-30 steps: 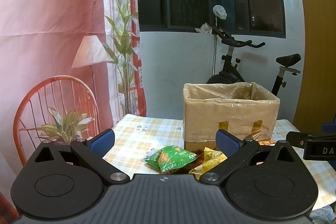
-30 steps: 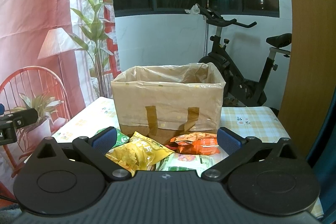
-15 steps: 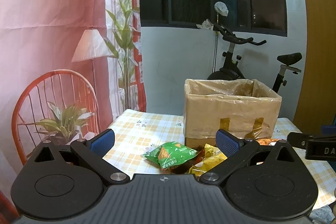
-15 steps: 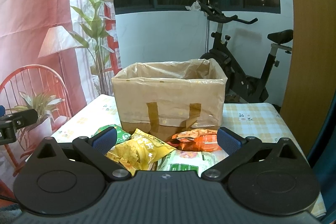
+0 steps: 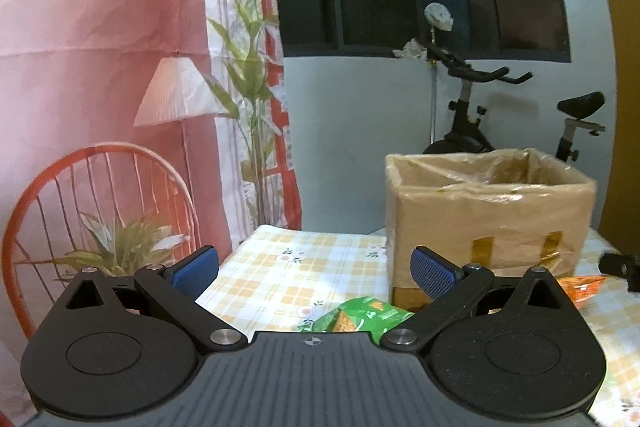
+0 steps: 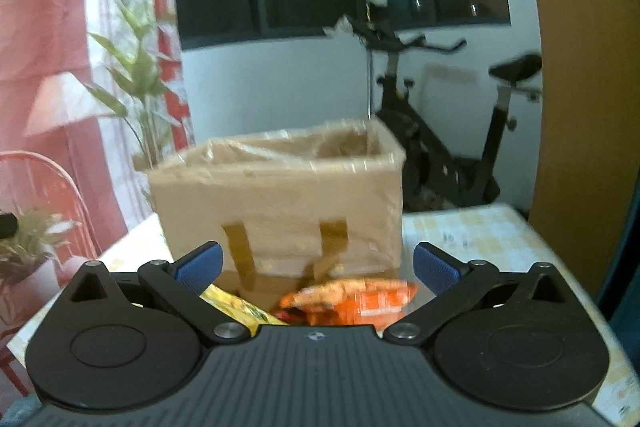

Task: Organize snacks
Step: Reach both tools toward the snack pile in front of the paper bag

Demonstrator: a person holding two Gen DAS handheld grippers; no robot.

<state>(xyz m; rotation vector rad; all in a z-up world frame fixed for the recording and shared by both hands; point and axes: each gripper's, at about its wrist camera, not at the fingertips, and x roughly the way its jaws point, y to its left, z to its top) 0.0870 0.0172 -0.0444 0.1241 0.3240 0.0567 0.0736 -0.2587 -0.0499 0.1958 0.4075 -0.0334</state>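
Right wrist: right gripper (image 6: 316, 265) spread, empty; orange snack bag (image 6: 352, 301) at 6 o'clock below the fingers, long axis crosswise, before lined cardboard box (image 6: 280, 203). Left gripper (image 5: 314, 267) spread, empty; green snack bag (image 5: 356, 317) below at 5 o'clock. Right looks nearer the orange bag.

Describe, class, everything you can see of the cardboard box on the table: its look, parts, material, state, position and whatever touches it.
The cardboard box is brown, rectangular and upright, with its top open. A thin clear plastic liner is folded over its rim. Two yellowish tape strips run down its front wall. It stands on the checked tablecloth. An orange snack packet and a yellow one lie at its front base; whether they touch it is unclear. Its contents are hidden.
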